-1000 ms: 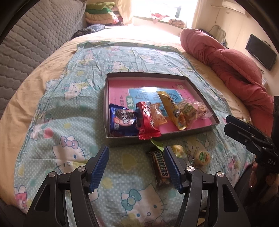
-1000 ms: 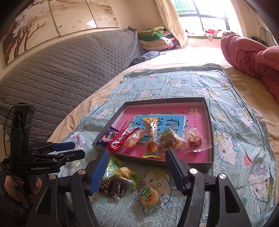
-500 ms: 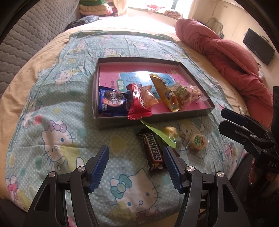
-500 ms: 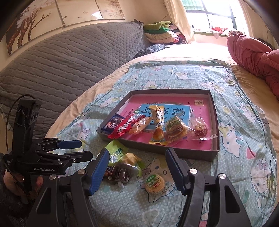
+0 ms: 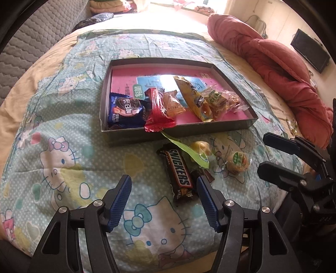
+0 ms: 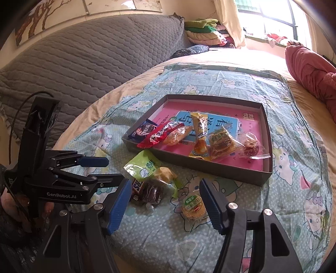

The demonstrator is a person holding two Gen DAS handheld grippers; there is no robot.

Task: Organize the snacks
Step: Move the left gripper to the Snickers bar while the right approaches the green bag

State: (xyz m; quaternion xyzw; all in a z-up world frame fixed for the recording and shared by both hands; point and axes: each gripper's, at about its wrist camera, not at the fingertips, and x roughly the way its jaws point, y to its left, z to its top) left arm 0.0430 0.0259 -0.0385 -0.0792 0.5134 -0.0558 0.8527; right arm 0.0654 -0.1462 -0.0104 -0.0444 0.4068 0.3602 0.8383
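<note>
A lived-in home bedroom: a bed with a grey quilted headboard (image 6: 88, 63) is spread with a cartoon-cat blanket (image 5: 69, 159), a rumpled red duvet (image 5: 273, 63) at 1 side. Folded clothes (image 6: 201, 31) sit stacked by a sunlit curtained window (image 6: 271, 19), with a dark TV screen (image 5: 310, 50) on the far wall.

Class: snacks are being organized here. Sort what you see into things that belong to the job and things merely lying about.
Belongs to the job:
tray
Snickers bar
round biscuit
green packet
left gripper
right gripper

Lying about:
red quilt
folded clothes
television
</note>
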